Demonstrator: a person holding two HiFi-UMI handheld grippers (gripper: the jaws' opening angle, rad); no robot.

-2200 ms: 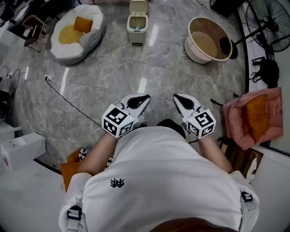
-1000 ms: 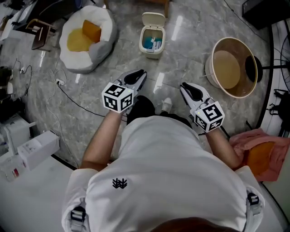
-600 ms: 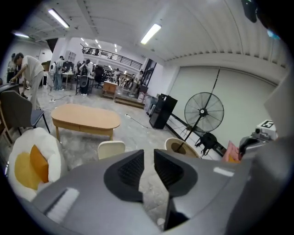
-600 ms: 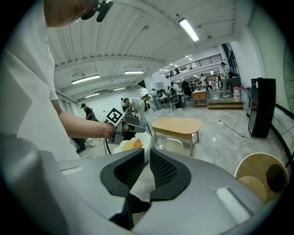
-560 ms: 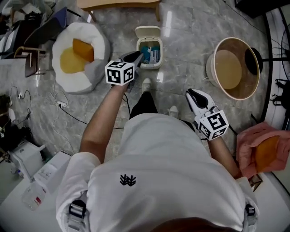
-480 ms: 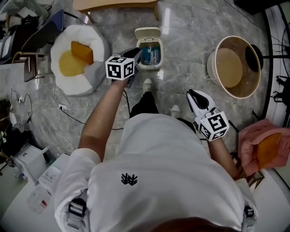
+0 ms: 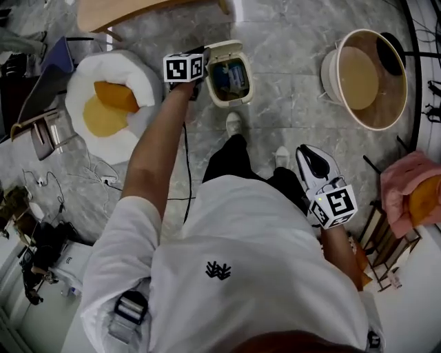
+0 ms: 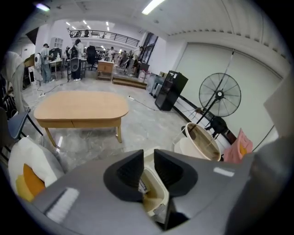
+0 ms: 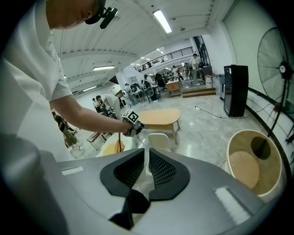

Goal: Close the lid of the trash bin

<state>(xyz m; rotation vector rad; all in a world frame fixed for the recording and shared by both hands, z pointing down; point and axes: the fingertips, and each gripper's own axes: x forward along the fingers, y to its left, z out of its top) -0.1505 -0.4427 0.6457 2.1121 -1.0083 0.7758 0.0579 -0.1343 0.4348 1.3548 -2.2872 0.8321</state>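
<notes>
A small cream trash bin (image 7: 230, 80) stands on the marble floor with its lid (image 7: 224, 49) raised; blue and white rubbish shows inside. My left gripper (image 7: 200, 58) is stretched out at the lid's left edge, jaws shut with nothing between them; whether it touches the lid I cannot tell. In the left gripper view the bin (image 8: 154, 193) shows just below the left gripper (image 8: 148, 153). My right gripper (image 7: 311, 160) hangs low beside the person's hip, shut and empty. The right gripper view looks past the right gripper (image 9: 146, 151) at the lid (image 9: 159, 140) and the left gripper (image 9: 133, 126).
A white beanbag (image 7: 103, 103) with orange cushions lies left of the bin. A round tan tub (image 7: 365, 69) stands to the right, a wooden table (image 7: 124, 10) behind. A cable (image 7: 185, 158) runs across the floor. The person's shoes (image 7: 234, 124) are just short of the bin.
The person has walked up to the bin. The left arm has stretched forward, bringing its gripper to the raised lid. The right gripper stayed by the body.
</notes>
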